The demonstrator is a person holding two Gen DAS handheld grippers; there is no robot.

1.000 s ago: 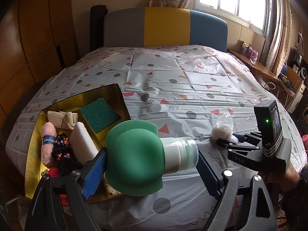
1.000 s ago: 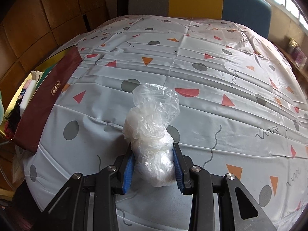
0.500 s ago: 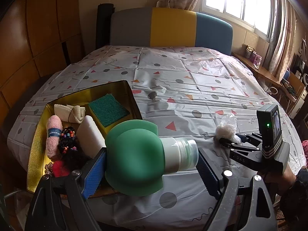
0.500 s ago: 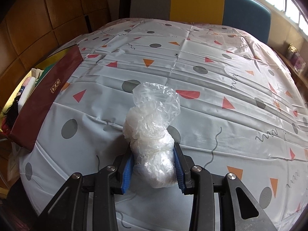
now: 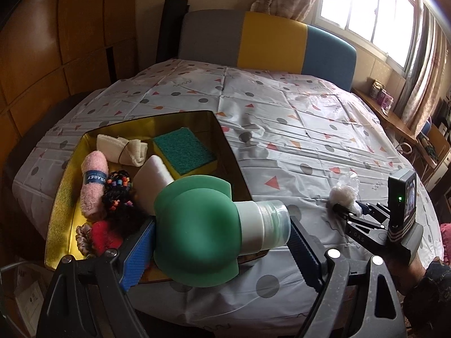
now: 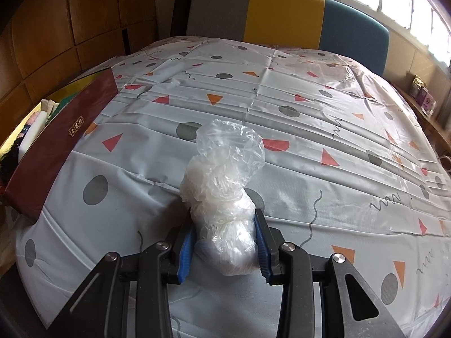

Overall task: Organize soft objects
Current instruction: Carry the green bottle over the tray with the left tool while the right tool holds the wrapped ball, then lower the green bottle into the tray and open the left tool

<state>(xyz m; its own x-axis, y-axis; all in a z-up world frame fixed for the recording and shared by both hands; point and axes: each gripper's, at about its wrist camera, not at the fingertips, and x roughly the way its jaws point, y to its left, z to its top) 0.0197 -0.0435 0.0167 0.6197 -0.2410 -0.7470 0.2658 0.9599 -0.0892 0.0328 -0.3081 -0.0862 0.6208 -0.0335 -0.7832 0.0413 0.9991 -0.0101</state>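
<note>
My left gripper [image 5: 217,250] is shut on a soft green squeeze bottle [image 5: 197,231] with a white cap, held above the near right corner of a gold-lined box [image 5: 60,197]. The box holds a green and yellow sponge [image 5: 184,150], a white sponge [image 5: 150,180], a rolled cream cloth [image 5: 121,149], a pink yarn roll [image 5: 93,186], beaded hair ties [image 5: 118,191] and a red soft item [image 5: 105,236]. My right gripper [image 6: 224,250] is shut on a clear plastic bag of white stuffing [image 6: 222,186] over the patterned sheet; it also shows in the left wrist view [image 5: 345,191].
The box's dark red side [image 6: 56,146] stands at the left of the right wrist view. The patterned sheet [image 6: 310,129] covers a bed with a grey, yellow and blue headboard [image 5: 267,42]. A wooden shelf [image 5: 394,118] with small items runs along the right.
Both grippers have risen and drawn back a little, each still holding its object. More of the box and the bed shows in the left wrist view.
</note>
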